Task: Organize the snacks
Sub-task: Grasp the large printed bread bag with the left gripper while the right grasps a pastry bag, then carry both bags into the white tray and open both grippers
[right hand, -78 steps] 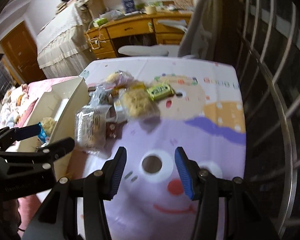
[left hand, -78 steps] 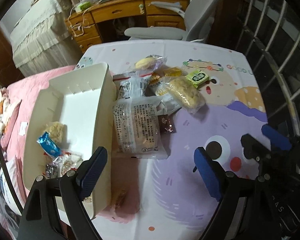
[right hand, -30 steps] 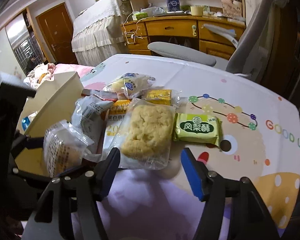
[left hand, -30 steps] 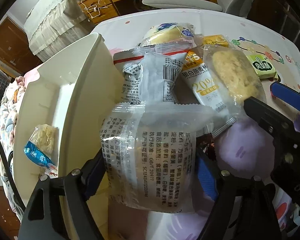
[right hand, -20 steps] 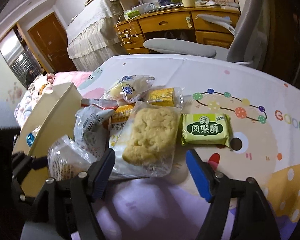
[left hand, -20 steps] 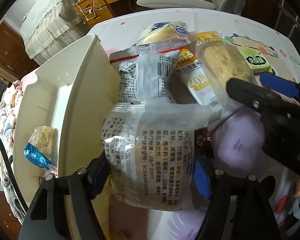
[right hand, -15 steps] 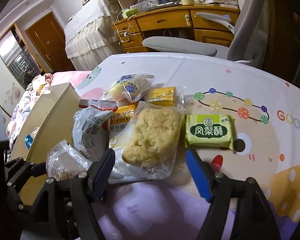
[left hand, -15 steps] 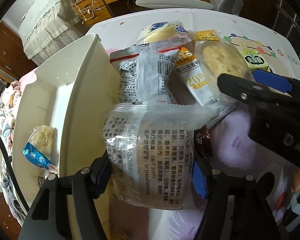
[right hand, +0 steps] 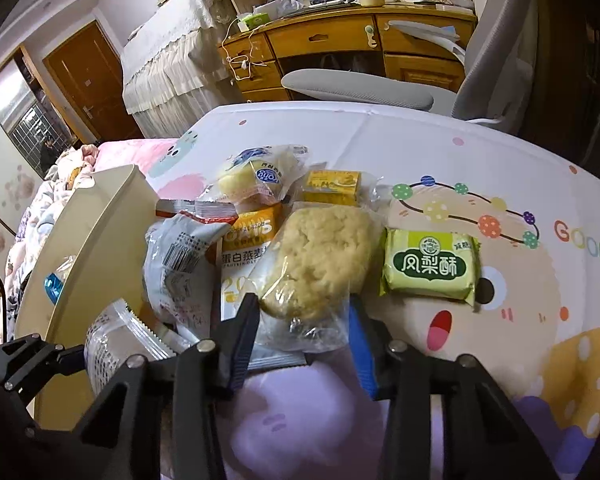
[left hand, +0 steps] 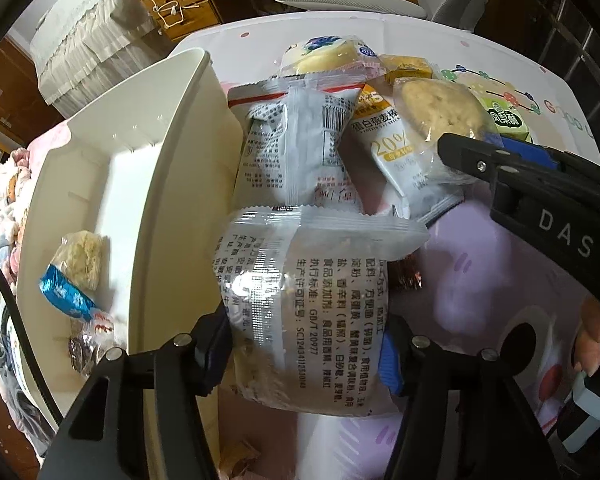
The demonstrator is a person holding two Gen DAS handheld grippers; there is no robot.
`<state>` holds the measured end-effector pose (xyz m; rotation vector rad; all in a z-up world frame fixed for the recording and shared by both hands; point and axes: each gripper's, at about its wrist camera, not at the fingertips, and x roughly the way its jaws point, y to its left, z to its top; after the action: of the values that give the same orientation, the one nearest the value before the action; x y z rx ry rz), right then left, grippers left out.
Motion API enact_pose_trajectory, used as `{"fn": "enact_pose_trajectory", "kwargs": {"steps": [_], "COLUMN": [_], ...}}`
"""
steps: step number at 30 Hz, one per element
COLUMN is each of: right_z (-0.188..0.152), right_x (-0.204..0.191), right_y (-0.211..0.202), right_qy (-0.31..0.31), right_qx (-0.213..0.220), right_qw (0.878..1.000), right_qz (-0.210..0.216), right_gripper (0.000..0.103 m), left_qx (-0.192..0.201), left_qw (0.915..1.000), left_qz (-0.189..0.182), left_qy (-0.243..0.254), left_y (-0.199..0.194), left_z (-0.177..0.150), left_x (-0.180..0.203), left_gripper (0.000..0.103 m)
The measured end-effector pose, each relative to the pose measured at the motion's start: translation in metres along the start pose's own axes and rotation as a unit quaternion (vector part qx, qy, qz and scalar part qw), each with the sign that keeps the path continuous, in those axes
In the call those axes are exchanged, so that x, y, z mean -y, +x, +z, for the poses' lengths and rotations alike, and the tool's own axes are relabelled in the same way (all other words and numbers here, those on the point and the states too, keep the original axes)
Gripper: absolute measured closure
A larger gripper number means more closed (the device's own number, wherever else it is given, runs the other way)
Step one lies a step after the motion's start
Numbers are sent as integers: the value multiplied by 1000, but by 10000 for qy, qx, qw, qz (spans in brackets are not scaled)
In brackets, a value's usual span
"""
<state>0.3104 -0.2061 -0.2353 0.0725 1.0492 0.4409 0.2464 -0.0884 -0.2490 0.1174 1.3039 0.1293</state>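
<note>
**Both grippers close on snack packets beside the white bin**

The left gripper has just been closing and its pads now press both sides of the clear noodle-cake packet, which sits just right of the white bin; the right gripper has likewise just been closing and clamps the near end of the clear-wrapped crumbly cake, further right of the bin; a green pineapple-cake packet lies right of that cake on the cartoon tablecloth; inside the bin rest a blue-ended packet and smaller wrapped sweets; a grey printed pouch leans against the bin's outer wall.
</note>
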Motion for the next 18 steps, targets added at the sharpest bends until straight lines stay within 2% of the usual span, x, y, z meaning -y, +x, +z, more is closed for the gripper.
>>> {"fn": "enact_pose_trajectory", "kwargs": {"steps": [7,16,17,18], "right_z": [-6,-22,-25,-27], "right_x": [-2,-5,-5,-6], "right_y": [-20,-69,-77,-82], "right_qy": [41,199,214,215], "right_qx": [18,183,218,248], "right_qw": [9999,9996,9995,9994], "right_qz": [-97,-128,-120,-127], "right_gripper": [66,73,76,87], "left_qx": [92,410,434,460], "left_qw": [9999,9984,9982,9980], "left_qz": [-68,-260,-282,-319], "left_qy": [105,277,291,307], "left_y": [-22,-74,-81,-88], "left_z": [-14,-25,-28,-29], "left_x": [0,8,9,9], "left_gripper": [45,45,45,45]}}
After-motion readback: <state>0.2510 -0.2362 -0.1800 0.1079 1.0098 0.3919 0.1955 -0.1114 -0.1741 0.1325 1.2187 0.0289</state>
